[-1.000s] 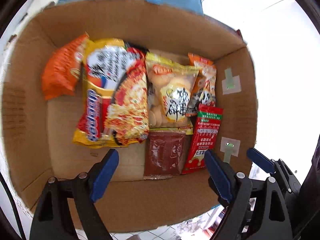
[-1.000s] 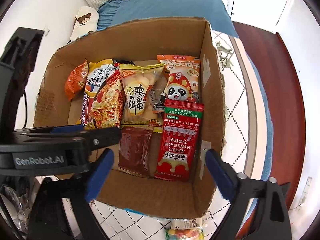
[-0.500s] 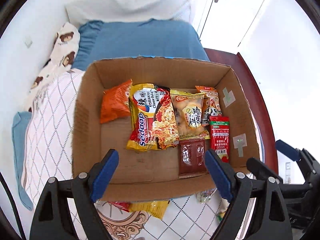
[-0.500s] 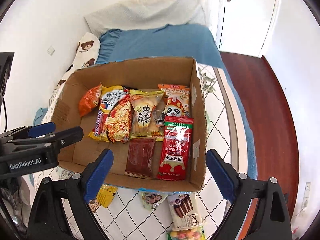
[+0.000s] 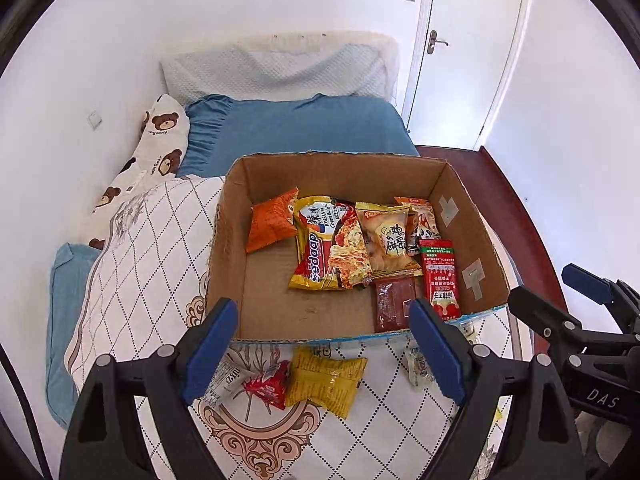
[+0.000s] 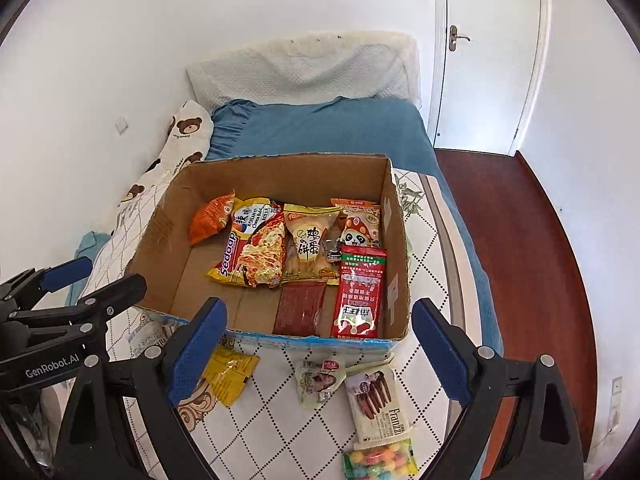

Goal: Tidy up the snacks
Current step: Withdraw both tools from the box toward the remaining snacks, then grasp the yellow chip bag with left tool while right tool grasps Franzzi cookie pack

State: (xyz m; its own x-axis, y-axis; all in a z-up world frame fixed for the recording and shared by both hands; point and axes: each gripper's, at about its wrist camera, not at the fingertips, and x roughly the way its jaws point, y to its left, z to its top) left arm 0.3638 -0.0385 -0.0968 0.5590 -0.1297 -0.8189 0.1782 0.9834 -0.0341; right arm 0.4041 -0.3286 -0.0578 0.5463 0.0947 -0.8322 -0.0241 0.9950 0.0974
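On the bed [image 5: 120,300], over the diamond-patterned quilt, I held both claws clear of the cardboard box [image 5: 236,248], each angled down toward it. My left claw [image 5: 324,346] was spread wide with nothing between its blue pads, and my right claw [image 6: 320,350] stood the same, empty and apart. I judged this a pause between packets: high enough to see what was packed and what was left. Inside the box the snacks lay flat in rows toward the far right corner, so the bare cardboard at the near left was room for more: the orange bag [image 5: 272,222] at the left, the noodle packet [image 5: 328,254] beside it, the egg biscuit bag [image 5: 386,240], the panda packet [image 6: 358,230] against the right wall, the red sachet [image 5: 440,276] and the dark red pouch [image 5: 394,300] nearest me. The loose ones lay on the quilt just outside the near wall (the ones I took to be waiting). The left view showed the yellow packet [image 5: 324,382] whole, with a small red wrapper [image 5: 268,384] and a white packet [image 5: 224,380] touching my left pad, which the right view hid or cut off. The right view alone showed the Franzzi wafer pack [image 6: 378,404], the candy bag [image 6: 380,462] below it and a small pale pouch [image 6: 320,380]. Each view also caught the other claw at its edge.
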